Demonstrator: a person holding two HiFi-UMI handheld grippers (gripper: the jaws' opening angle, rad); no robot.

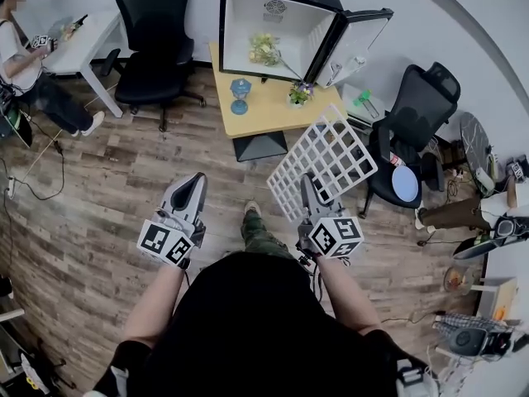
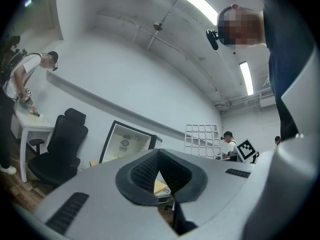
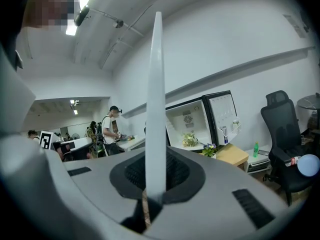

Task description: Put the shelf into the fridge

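Standing tilted in the air, the white shelf [image 1: 326, 160] is clamped at its near edge by the right gripper [image 1: 307, 185]. Probably this lets the far edge enter first the open fridge [image 1: 248, 15], well apart on the desk [image 1: 264, 107]. The left gripper [image 1: 197, 182] is clenched, empty.
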